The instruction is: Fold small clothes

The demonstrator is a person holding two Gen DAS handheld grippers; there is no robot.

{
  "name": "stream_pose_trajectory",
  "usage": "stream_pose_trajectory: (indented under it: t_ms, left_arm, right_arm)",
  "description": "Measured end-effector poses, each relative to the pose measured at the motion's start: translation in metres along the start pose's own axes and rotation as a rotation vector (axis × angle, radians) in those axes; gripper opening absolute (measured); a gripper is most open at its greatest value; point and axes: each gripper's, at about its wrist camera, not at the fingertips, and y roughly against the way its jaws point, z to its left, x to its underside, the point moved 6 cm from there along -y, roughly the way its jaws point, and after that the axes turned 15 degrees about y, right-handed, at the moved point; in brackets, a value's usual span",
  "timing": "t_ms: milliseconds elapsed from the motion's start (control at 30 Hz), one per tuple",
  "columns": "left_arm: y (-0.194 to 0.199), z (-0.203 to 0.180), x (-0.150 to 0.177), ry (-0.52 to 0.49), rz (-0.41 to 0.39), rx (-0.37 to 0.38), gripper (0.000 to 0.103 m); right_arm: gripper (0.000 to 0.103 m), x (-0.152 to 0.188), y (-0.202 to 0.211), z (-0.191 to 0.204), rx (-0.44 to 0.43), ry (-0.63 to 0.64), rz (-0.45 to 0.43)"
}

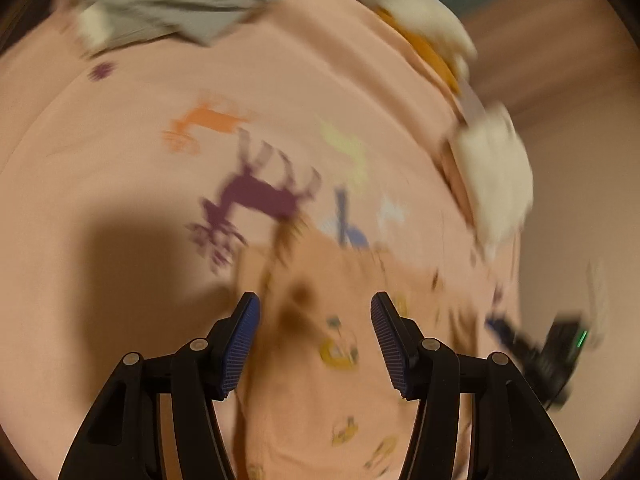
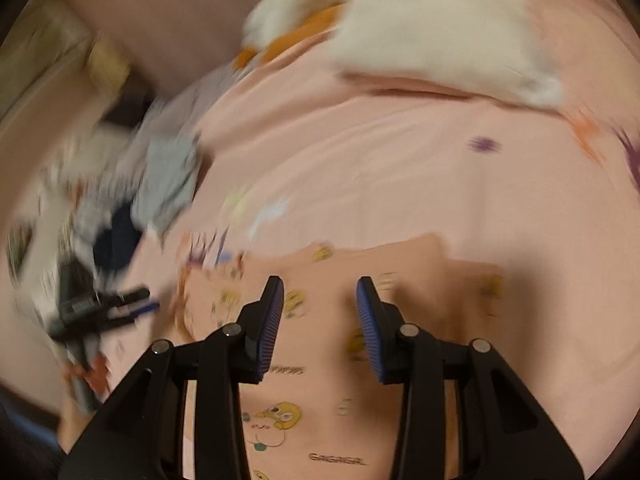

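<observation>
Peach cotton, printed with yellow cartoon chicks, is being shown directly under both grippers: the small garment is lying flat on a pink bedsheet patterned with coloured reindeer. In the right wrist view its long axis is seen running from the bottom edge of the frame away toward the sheet's middle, with its far edge lying roughly crosswise just past the fingertips. In the left wrist view the same garment is seen as a long strip running up between the fingers, its far end reaching the purple reindeer print.

The left gripper is being held with its jaws standing wide; the blue pads are not pressing on the cloth beneath them. The right gripper is being held with a narrower gap, and nothing is being pinched between its pads either.

Around the garment, a grey folded piece is lying at the sheet's far side, and a white fluffy item with an orange part is resting along the edge. A heap of grey, white and navy clothes is lying well apart to one side. All of it is blurred, so finer detail cannot be told.
</observation>
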Motion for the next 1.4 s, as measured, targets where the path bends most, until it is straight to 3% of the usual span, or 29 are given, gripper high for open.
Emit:
stream_pose_trajectory:
  t_ms: [100,200,500,600,733,767,867,967,1067,1200,1267,1400]
  left_arm:
    - [-0.008,-0.008,0.025,-0.098,0.039,-0.022,0.056]
    - [-0.025,-0.008,0.044,-0.163,0.076,-0.064,0.056]
    - [-0.025,0.012,0.052,-0.158,0.098,-0.051,0.056]
    - [-0.024,0.011,0.052,-0.142,0.107,-0.037,0.056]
    - [-0.024,0.011,0.051,-0.134,0.113,-0.025,0.056]
    - [-0.024,0.011,0.051,-0.134,0.113,-0.025,0.056]
    - [-0.024,0.013,0.051,-0.132,0.113,-0.021,0.056]
    - [-0.025,0.014,0.05,-0.126,0.112,-0.016,0.056]
    - [-0.025,0.014,0.05,-0.122,0.11,-0.018,0.056]
    - [-0.024,0.015,0.049,-0.115,0.106,-0.022,0.056]
    - [-0.023,0.015,0.049,-0.109,0.103,-0.019,0.056]
    - [-0.017,0.007,0.046,-0.114,0.086,0.002,0.056]
  right_arm:
    - [0.039,-0.007,-0.021,0.035,-0.046,0.143,0.032]
    - [0.039,-0.018,-0.052,0.06,-0.032,0.279,0.068]
    - [0.044,-0.03,-0.123,0.119,-0.072,0.587,0.173]
    - [0.044,-0.031,-0.138,0.125,-0.049,0.661,0.206]
    - [0.041,-0.034,-0.15,0.126,-0.075,0.688,0.241]
    - [0.026,-0.033,-0.152,0.126,-0.076,0.692,0.252]
    - [0.007,-0.025,-0.161,0.128,-0.056,0.744,0.295]
    - [0.006,-0.026,-0.158,0.132,-0.032,0.786,0.254]
    - [0.006,-0.042,-0.157,0.128,0.027,0.75,0.195]
    - [0.013,-0.049,-0.164,0.119,0.037,0.661,0.23]
    - [0.023,-0.053,-0.152,0.117,0.009,0.611,0.2]
    - [0.024,-0.06,-0.106,0.096,0.009,0.51,0.093]
